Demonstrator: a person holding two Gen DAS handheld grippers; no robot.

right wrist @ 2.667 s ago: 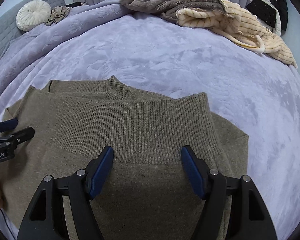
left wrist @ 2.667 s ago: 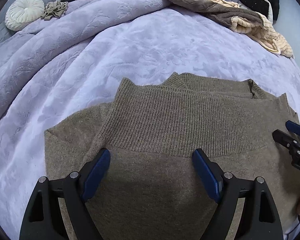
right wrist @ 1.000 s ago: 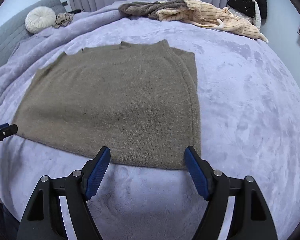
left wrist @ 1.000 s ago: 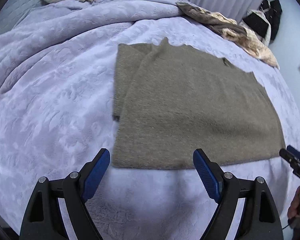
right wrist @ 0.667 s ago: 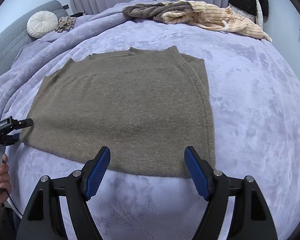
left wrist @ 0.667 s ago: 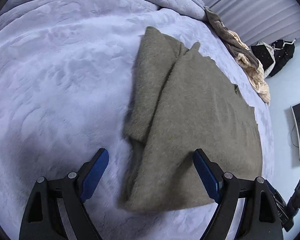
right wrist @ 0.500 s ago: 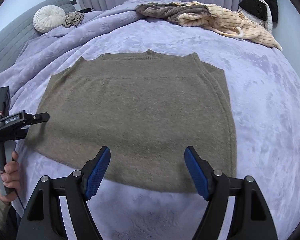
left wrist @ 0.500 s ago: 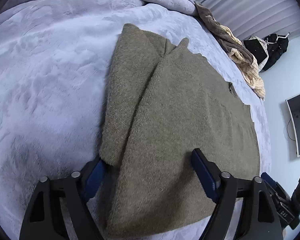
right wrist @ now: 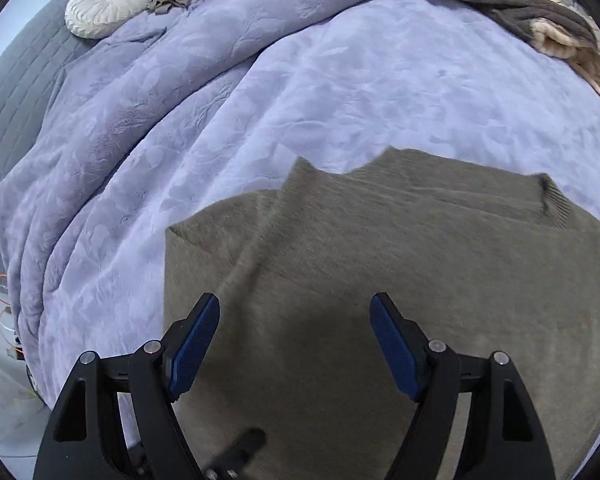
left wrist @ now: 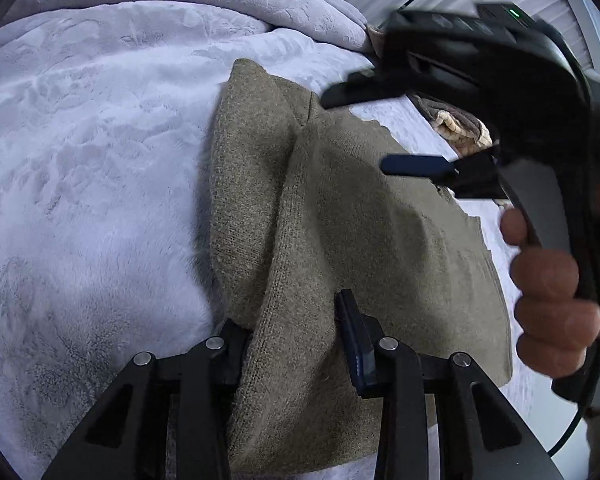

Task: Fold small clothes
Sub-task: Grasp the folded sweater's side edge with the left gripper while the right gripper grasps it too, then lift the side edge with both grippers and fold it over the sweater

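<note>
Olive knit sweater [left wrist: 340, 216] lies flat on the lilac blanket [left wrist: 100, 160]: soft, floppy, best pinched at an edge. Left gripper [left wrist: 292, 344] is closing on the bunched hem at six o'clock. Right gripper [right wrist: 296, 340] hovers wide apart, empty; only its view shows the round cushion [right wrist: 108, 0] at eleven.

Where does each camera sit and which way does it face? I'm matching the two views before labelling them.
Left wrist: on the left gripper, looking down along its closing fingers, bunched olive sweater between them; the right gripper and the hand holding it cross the right side.
Right wrist: on the right gripper, jaws open above the sweater, facing the round cushion; only its own fingers show clearly.
Shared: sweater, lilac blanket, striped clothes pile.
</note>
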